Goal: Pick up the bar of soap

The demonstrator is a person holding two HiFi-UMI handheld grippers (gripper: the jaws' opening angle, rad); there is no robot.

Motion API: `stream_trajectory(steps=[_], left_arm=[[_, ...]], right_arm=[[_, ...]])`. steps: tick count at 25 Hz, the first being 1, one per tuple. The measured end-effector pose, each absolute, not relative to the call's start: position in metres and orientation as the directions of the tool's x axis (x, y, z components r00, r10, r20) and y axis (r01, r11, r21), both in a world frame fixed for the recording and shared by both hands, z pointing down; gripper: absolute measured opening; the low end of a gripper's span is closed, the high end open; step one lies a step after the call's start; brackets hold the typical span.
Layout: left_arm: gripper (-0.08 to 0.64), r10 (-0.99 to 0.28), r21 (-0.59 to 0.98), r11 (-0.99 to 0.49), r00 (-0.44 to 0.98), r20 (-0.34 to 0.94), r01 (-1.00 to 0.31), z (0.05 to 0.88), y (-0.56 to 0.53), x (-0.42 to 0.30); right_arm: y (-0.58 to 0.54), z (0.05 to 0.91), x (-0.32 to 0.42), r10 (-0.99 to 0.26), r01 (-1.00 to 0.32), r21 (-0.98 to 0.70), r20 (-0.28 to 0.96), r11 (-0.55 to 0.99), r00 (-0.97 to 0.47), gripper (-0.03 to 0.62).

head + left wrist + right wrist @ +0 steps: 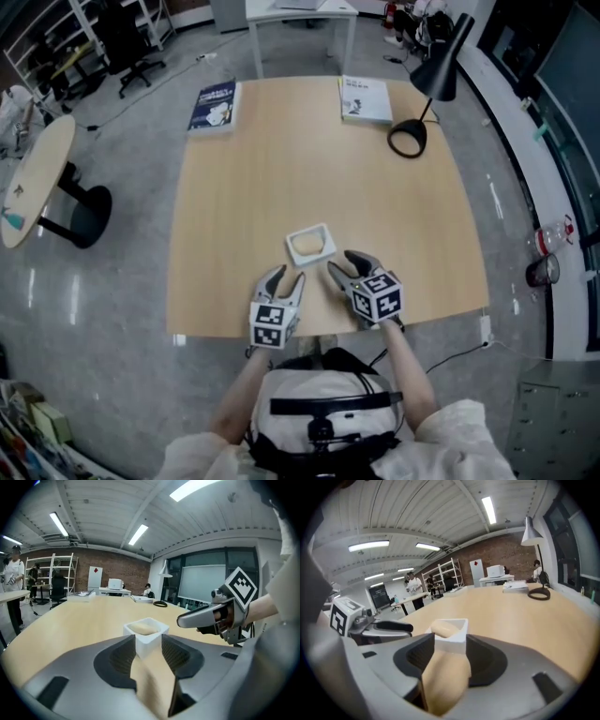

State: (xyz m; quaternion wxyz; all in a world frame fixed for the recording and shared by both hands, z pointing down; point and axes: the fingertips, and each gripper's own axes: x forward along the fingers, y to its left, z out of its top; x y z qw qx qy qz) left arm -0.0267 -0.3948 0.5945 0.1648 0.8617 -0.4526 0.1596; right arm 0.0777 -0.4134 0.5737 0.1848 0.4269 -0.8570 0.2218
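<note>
just ahead of the wide-open, empty left gripper (285,277) and right gripper (343,263), a pale soap bar (143,628) sits inside a white square dish (294,234), so closing could pinch its rim instead.

Grey left gripper (286,277), grey right gripper (347,265), cream sleeves (457,424)

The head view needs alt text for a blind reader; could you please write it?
From above, a person's open left gripper and open right gripper point at a small white dish on a wooden table. A blue book, a white book and a black lamp sit farther back.
</note>
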Motion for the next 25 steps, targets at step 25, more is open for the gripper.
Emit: stream_trajectory(steps=[25], left_arm=[[0.156, -0.697, 0.195, -0.504, 0.53, 0.484, -0.841, 0.613, -0.433, -0.018]], right_arm=[[-0.457, 0.604, 0.071, -0.543, -0.751, -0.347, 0.531, 0.562, -0.651, 0.132]])
